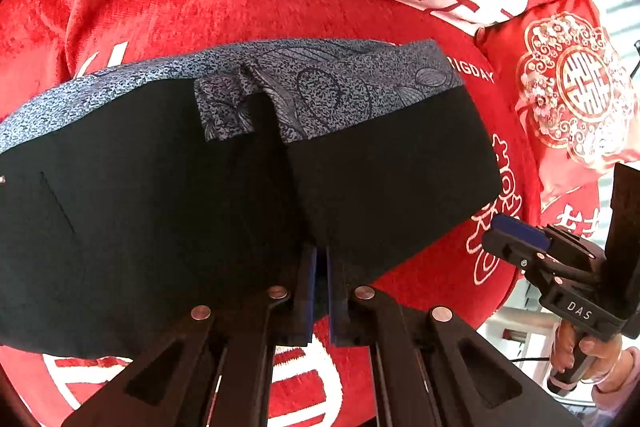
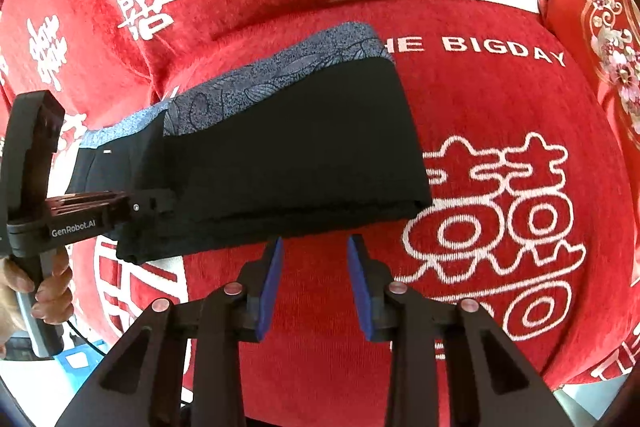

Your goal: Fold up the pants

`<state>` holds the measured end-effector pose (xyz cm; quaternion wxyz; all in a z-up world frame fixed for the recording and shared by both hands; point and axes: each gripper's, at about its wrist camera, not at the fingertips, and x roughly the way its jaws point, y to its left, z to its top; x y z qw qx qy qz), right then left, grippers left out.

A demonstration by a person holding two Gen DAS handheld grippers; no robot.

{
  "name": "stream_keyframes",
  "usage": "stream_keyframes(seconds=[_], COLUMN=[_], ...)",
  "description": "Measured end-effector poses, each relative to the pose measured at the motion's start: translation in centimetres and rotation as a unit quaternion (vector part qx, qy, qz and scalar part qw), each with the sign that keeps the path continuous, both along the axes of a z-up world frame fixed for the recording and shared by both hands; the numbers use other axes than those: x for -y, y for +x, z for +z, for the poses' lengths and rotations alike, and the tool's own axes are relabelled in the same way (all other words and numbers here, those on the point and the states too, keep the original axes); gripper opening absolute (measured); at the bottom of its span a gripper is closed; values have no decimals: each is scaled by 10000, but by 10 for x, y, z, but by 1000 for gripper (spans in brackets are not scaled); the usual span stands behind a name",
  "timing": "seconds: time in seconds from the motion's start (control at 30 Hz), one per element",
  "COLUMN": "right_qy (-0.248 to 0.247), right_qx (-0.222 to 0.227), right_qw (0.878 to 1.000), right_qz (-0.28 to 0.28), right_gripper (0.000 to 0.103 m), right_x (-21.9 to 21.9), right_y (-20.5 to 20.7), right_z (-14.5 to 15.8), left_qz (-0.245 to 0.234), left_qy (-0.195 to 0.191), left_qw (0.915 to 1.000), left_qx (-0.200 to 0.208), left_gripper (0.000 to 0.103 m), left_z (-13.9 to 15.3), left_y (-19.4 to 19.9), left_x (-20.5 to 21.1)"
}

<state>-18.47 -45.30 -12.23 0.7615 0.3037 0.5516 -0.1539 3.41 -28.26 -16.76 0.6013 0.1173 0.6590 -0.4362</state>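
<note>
Black pants (image 1: 380, 179) with a grey patterned band (image 1: 328, 83) along their far edge lie folded on the red sofa cover. My left gripper (image 1: 320, 259) is shut on the near edge of the pants, with black cloth pinched between its blue pads. The right wrist view shows it at the left near part of the pants (image 2: 304, 155), as the left gripper (image 2: 160, 205). My right gripper (image 2: 316, 243) stands open just before the pants' near edge, with only red cover between its fingers. In the left wrist view the right gripper (image 1: 516, 231) sits off the pants' right near corner.
The red sofa cover (image 2: 500, 99) carries white characters and lettering. A red embroidered cushion (image 1: 576, 95) leans at the right end, seen also as the cushion (image 2: 608, 47). A hand (image 1: 576, 351) holds the right gripper's handle and a hand (image 2: 44, 291) the left one's.
</note>
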Motion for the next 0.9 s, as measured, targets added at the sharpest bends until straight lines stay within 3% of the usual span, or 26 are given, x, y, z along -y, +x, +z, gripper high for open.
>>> stream_keyframes(seconds=[0.17, 0.23, 0.27, 0.47, 0.6, 0.73, 0.9], right_qy=[-78, -117, -87, 868, 1005, 297, 996], right_qx=[211, 272, 312, 345, 336, 45, 499], right_qw=[9997, 9995, 9993, 9917, 9929, 9995, 9929], right_qz=[-9, -101, -187, -888, -545, -7, -417], right_gripper=[38, 54, 55, 55, 51, 53, 54], right_x=[24, 44, 58, 126, 112, 80, 110], right_y=[7, 12, 14, 25, 46, 66, 49], right_z=[11, 9, 5, -47, -52, -46, -44], left_qz=[-167, -214, -243, -164, -225, -202, -114], left_qy=[49, 61, 62, 69, 99, 179, 186], left_qw=[9998, 9997, 9996, 9997, 9996, 9995, 9993], left_qx=[130, 137, 154, 137, 161, 179, 306], left_gripper=[5, 5, 5, 5, 5, 5, 6], left_z=[3, 1, 0, -3, -2, -6, 4], left_y=[5, 6, 6, 6, 5, 6, 7], left_x=[2, 2, 1, 2, 1, 4, 3])
